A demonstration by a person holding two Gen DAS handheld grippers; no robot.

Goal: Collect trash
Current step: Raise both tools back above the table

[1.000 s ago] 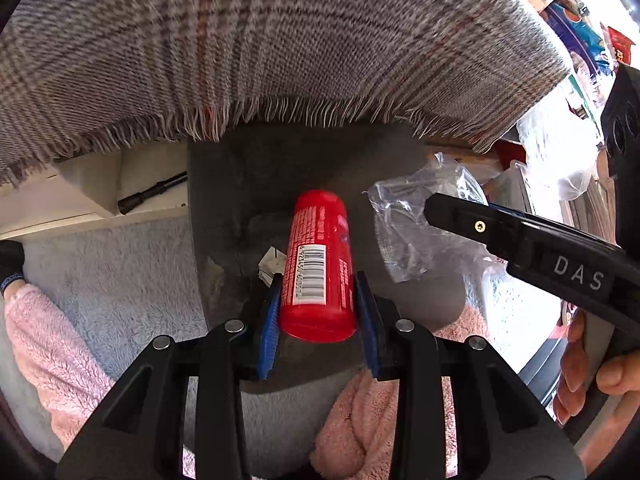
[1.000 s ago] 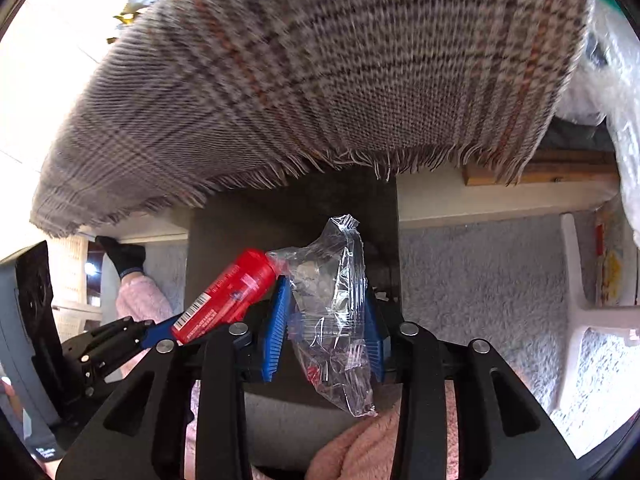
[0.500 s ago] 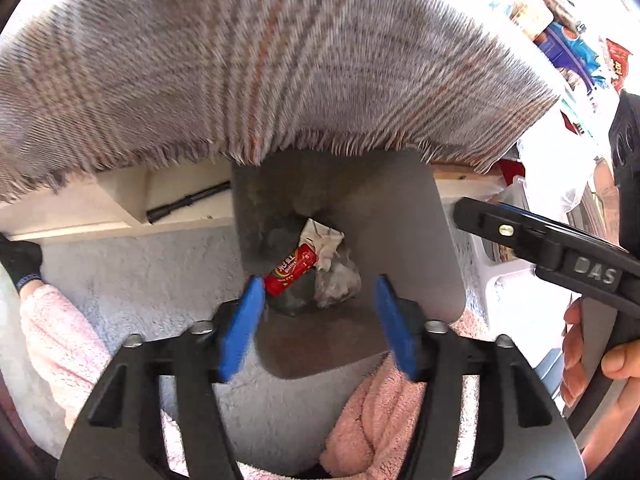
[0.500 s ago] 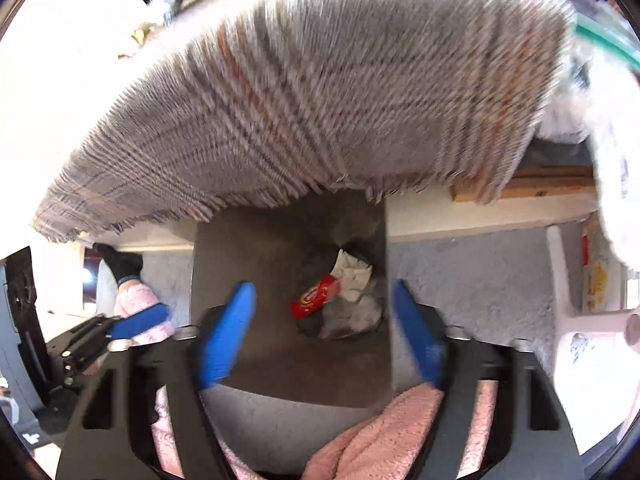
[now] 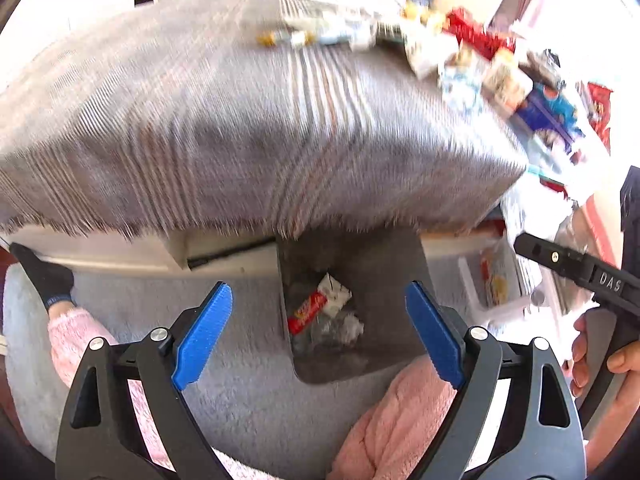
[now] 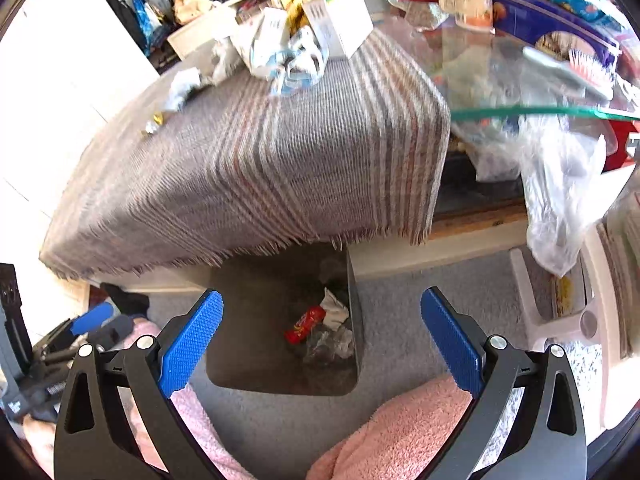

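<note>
A dark grey trash bin [image 5: 384, 276] [image 6: 248, 308] stands on the carpet under the table's edge. Inside lie a red tube [image 5: 307, 313] [image 6: 305, 323], a white wrapper [image 5: 334, 294] [image 6: 334, 307] and a clear plastic bag [image 5: 336, 330] [image 6: 330, 343]. My left gripper [image 5: 318, 330] is open and empty, high above the bin. My right gripper [image 6: 320, 336] is open and empty, also above the bin. More trash [image 6: 288, 52] [image 5: 344, 34] lies on the plaid tablecloth [image 5: 240, 128] [image 6: 256, 160].
The table's right side holds packets, boxes and a clear bag [image 6: 560, 184]. A white plastic rack [image 5: 496, 288] stands right of the bin. Pink fleece legs [image 6: 404, 424] and a black sock [image 5: 44, 276] are near the bin. The right gripper's body [image 5: 584, 276] shows at the right.
Both grippers opened and dropped the red tube and the clear bag into the bin, then rose upward, so the table top now shows.
</note>
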